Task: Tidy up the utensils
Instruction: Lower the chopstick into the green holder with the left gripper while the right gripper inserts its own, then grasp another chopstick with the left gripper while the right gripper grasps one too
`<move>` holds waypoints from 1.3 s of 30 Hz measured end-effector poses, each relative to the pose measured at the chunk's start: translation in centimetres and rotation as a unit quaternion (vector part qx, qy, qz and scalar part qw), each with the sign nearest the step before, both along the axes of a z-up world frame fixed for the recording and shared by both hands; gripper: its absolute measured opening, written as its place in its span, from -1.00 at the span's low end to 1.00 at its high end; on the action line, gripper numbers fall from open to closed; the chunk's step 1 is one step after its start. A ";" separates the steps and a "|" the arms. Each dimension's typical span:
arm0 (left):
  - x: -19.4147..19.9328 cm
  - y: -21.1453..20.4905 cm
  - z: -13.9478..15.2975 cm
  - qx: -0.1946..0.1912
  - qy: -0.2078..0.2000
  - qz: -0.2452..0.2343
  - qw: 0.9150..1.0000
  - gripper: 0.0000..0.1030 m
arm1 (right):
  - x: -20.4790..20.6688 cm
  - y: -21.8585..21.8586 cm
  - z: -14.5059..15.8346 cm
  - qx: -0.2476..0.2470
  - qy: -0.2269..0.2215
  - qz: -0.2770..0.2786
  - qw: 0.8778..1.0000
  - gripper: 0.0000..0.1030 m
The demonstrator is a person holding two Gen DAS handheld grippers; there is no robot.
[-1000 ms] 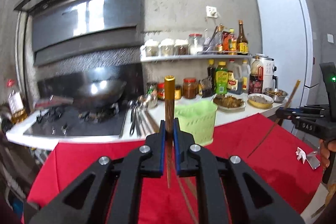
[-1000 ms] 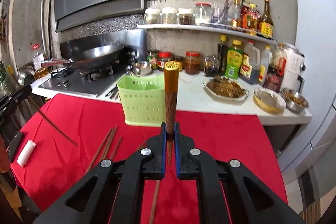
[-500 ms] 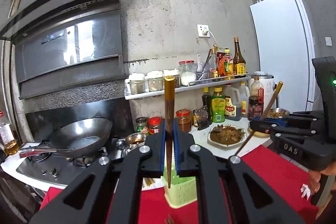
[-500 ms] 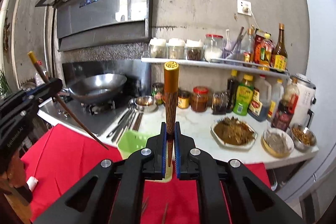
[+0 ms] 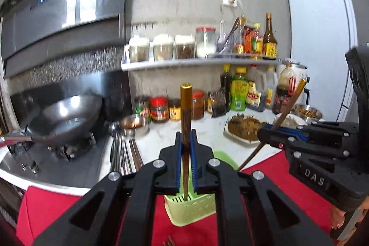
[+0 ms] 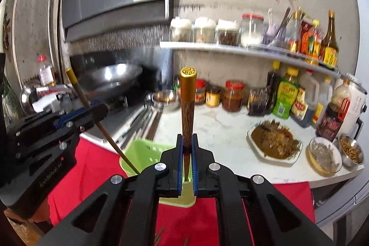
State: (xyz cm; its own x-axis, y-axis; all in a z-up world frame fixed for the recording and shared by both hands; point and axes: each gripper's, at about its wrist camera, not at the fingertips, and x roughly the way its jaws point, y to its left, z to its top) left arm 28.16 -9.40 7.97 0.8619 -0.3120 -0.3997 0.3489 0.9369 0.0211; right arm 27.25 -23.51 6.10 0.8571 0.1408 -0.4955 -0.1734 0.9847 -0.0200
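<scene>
My left gripper (image 5: 185, 137) is shut on a brown chopstick with a gold cap (image 5: 185, 107), held upright with its thin tip down inside the green utensil holder (image 5: 196, 211). My right gripper (image 6: 187, 142) is shut on a second gold-capped chopstick (image 6: 188, 107), also upright over the green utensil holder (image 6: 143, 151). Each gripper shows in the other's view, the right one (image 5: 272, 137) at right, the left one (image 6: 92, 112) at left, both chopsticks slanting down toward the holder.
The holder stands on a red cloth (image 5: 276, 176) at the edge of a white counter (image 6: 230, 130) with jars, sauce bottles, a food plate (image 6: 274, 142) and bowls. A wok (image 5: 62, 121) sits on the stove at left, metal utensils (image 5: 122, 153) beside it. More chopsticks lie on the cloth.
Both grippers have come down and closer to the green holder. The chopstick tips now reach into or over its opening. Both stay shut on their chopsticks.
</scene>
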 end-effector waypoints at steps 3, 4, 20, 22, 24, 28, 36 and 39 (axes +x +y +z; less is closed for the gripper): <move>0.8 0.3 -1.4 0.001 0.015 0.005 1.000 -0.87 | 0.8 -0.2 -1.9 -0.001 0.018 -0.001 1.000 -0.86; 1.0 0.4 -1.9 0.007 0.017 0.008 1.000 -0.87 | 0.9 -0.3 -2.3 -0.002 0.021 -0.001 1.000 -0.86; -4.4 2.8 -0.6 0.004 0.012 0.016 1.000 -0.12 | -4.8 -1.4 -3.6 -0.005 0.043 -0.026 0.999 0.04; -6.6 3.6 -0.6 0.010 0.009 0.021 1.000 -0.12 | -7.5 -1.7 -3.8 -0.007 0.039 -0.032 0.999 0.04; -8.5 4.4 -1.1 0.019 0.012 0.038 0.999 -0.12 | -10.0 -2.0 -4.1 -0.007 0.035 -0.038 0.999 0.04; -12.6 7.2 -3.0 0.019 0.032 0.062 0.997 -0.12 | -14.7 -2.4 -5.2 -0.003 0.033 -0.044 0.998 0.04; -19.2 11.6 -7.1 0.019 0.076 0.114 0.990 -0.12 | -22.6 -2.2 -7.4 0.006 0.030 -0.048 0.998 0.03; -20.8 12.1 -8.4 0.024 0.095 0.119 0.988 -0.12 | -24.4 -2.1 -8.2 0.005 0.031 -0.050 0.998 0.03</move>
